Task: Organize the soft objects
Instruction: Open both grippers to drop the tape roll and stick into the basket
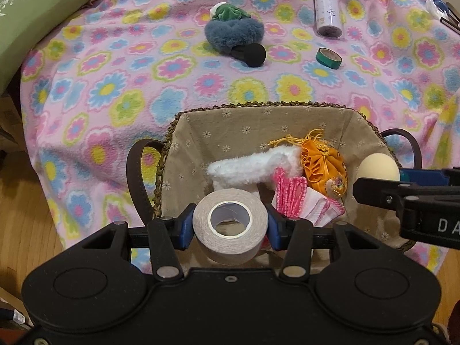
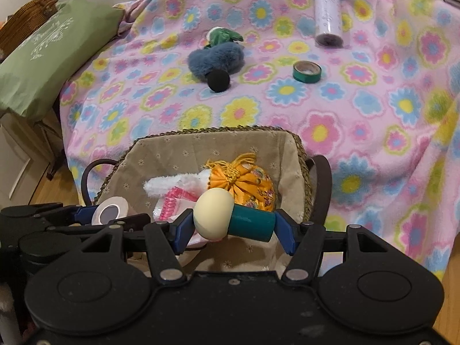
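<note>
My left gripper [image 1: 230,225] is shut on a beige tape roll [image 1: 230,227] and holds it over the near side of the lined wicker basket [image 1: 244,120]. My right gripper [image 2: 230,225] is shut on a cream sponge with a teal handle [image 2: 230,218], also over the basket [image 2: 178,149]. The basket holds a white fluffy piece [image 1: 250,166], an orange drawstring pouch [image 1: 323,169] and pink cloth items [image 1: 296,198]. On the blanket beyond lie a blue fluffy scrunchie [image 1: 233,31], a green scrunchie [image 1: 230,11] and a black sponge [image 1: 254,55].
A lilac bottle [image 1: 327,8] and a green tape roll [image 1: 328,58] lie on the flowered blanket [image 1: 143,72] at the right. A green pillow [image 1: 31,17] sits at the far left. Wooden floor [image 1: 20,201] shows at the lower left.
</note>
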